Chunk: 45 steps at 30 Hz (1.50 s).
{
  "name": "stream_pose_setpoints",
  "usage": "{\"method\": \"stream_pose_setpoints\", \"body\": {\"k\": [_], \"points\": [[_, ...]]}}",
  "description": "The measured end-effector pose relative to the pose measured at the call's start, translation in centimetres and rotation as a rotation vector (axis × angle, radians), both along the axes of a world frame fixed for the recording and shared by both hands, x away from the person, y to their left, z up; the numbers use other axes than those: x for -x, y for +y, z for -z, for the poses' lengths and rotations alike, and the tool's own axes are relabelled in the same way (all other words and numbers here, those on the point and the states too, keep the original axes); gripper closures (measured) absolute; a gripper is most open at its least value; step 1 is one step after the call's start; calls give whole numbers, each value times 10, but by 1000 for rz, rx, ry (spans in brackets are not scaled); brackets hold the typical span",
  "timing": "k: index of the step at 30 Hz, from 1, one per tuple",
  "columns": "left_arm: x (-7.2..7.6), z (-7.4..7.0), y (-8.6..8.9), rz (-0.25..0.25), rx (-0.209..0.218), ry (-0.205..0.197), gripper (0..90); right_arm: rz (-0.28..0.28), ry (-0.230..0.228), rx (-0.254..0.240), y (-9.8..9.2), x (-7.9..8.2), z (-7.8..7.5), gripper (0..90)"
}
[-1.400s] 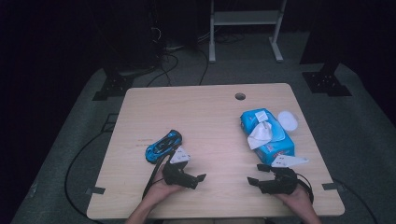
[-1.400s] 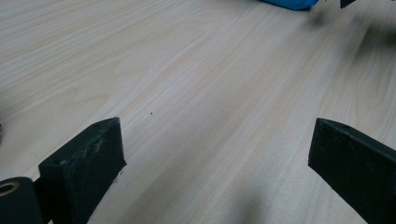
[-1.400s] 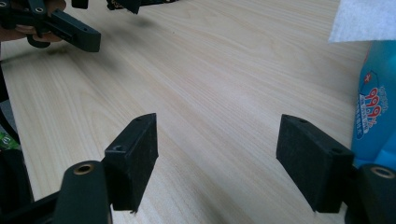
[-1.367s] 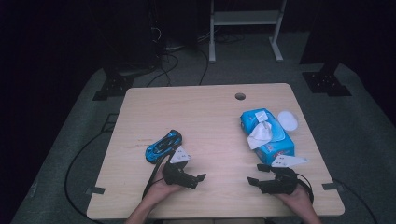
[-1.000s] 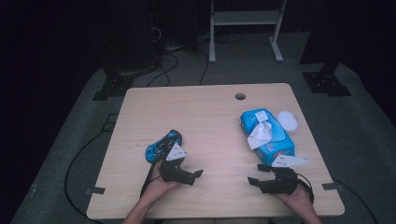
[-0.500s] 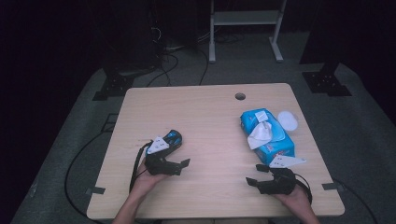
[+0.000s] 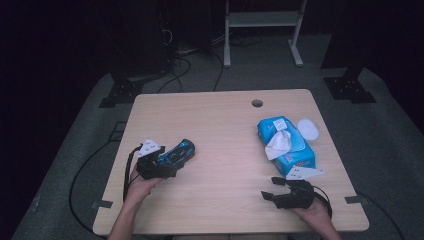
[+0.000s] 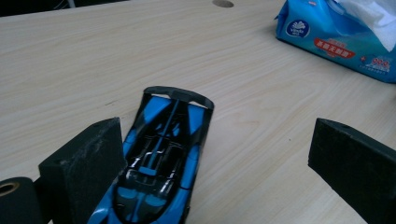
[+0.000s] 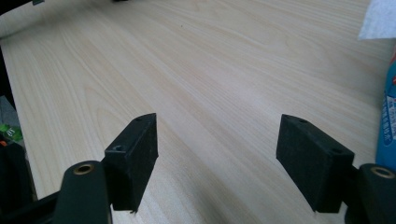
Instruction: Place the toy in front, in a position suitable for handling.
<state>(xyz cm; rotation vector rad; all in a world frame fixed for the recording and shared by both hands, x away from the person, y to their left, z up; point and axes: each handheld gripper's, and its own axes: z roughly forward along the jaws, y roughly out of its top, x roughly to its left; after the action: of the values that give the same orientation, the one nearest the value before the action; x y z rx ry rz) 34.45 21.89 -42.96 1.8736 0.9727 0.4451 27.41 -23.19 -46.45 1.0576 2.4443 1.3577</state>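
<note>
Toy car (image 8: 161, 163), blue and black, sits flat on the table (image 7: 220, 130), left side and towards the near edge, and the left gripper (image 8: 219, 163) hangs right over it, jaws wide apart, one pad beside the car's flank, the other well clear. No grip yet: closing and lifting are left. Right gripper (image 7: 272, 196) rests near the wipes pack (image 7: 285, 142), jaws spread, holding nothing.

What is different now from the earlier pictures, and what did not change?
The left gripper moved left and forward to the blue toy car; its open jaws now flank the car's near end, not yet closed. The car, the wipes pack and the right gripper stayed in place.
</note>
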Motion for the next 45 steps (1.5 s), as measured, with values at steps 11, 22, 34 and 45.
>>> {"method": "stream_pose_setpoints", "body": {"k": [11,22,34,45], "points": [[-29,6,1,105,-231,109,31,-63,25,-9,0,0,-5,284],[-57,6,0,149,-358,241,31,-120,21,0,0,7,-1,290],[-74,23,-4,153,-450,348,31,-109,23,-24,-6,7,0,290],[-78,25,-20,202,-575,371,49,-108,29,-20,-4,6,2,290]]}}
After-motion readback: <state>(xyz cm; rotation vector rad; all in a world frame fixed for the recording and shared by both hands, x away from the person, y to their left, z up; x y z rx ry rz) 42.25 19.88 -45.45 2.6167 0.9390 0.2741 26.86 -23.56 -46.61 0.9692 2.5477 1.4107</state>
